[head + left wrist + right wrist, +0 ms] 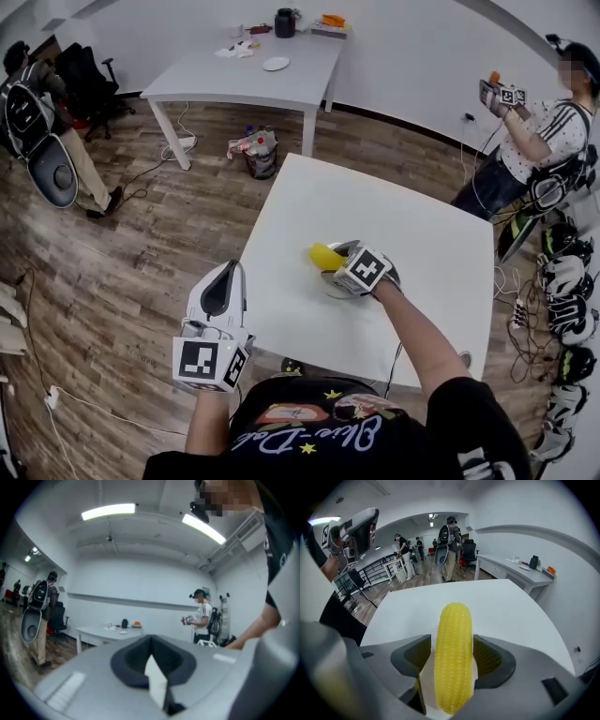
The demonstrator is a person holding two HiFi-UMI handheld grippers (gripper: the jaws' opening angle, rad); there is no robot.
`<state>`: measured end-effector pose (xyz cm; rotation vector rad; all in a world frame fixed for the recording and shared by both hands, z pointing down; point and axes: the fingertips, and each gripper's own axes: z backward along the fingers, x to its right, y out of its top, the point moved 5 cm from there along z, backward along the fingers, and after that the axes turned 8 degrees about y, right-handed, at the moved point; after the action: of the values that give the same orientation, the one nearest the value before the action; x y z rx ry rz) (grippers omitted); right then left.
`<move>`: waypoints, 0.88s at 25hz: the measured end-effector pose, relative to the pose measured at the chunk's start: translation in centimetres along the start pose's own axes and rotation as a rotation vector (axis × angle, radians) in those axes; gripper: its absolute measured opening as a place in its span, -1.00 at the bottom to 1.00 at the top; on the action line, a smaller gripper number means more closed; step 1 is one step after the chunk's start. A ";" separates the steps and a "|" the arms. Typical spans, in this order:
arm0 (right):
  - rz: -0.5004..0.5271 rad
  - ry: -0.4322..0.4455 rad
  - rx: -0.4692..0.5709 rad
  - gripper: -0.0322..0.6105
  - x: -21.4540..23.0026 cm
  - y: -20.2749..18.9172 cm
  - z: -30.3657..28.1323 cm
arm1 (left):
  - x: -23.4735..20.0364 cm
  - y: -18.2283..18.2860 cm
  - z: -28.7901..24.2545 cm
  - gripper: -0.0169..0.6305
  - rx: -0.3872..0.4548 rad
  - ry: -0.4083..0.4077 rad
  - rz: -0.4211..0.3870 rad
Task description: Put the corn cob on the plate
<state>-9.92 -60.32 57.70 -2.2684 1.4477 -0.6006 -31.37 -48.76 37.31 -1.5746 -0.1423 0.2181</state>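
The yellow corn cob (323,255) (453,658) is between the jaws of my right gripper (336,264) (452,644), which is shut on it, a ribbed pad pressing each side. It is held low over the middle of the white table (412,253). Under the gripper a pale round rim shows, apparently the plate (330,290), mostly hidden by the gripper. My left gripper (223,277) (152,651) is off the table's near left corner, over the wooden floor. It points away from the table, with its jaws together and nothing between them.
A second white table (253,80) at the back carries a dark jug (285,22) and a small dish (276,64). One person (539,141) stands at the right holding a gripper, another (37,103) at the far left. A bag (259,154) lies on the floor, with gear (565,281) along the right.
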 end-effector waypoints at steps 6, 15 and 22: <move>-0.093 0.010 0.401 -0.08 -2.5 2.0 6.2 | 2.0 -0.1 0.3 -0.96 -0.008 -0.030 -0.026; -0.147 -0.053 0.922 -0.09 -8.0 -0.1 16.3 | 6.1 -0.7 1.0 -0.96 -0.015 -0.079 -0.056; -0.252 -0.239 1.036 -0.80 -9.2 -3.3 20.8 | 9.6 -1.0 1.8 -0.96 -0.033 -0.104 -0.071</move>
<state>0.32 -48.76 40.66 -1.5845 0.5035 -0.8545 -22.41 -44.86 37.82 -1.5885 -0.2830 0.2430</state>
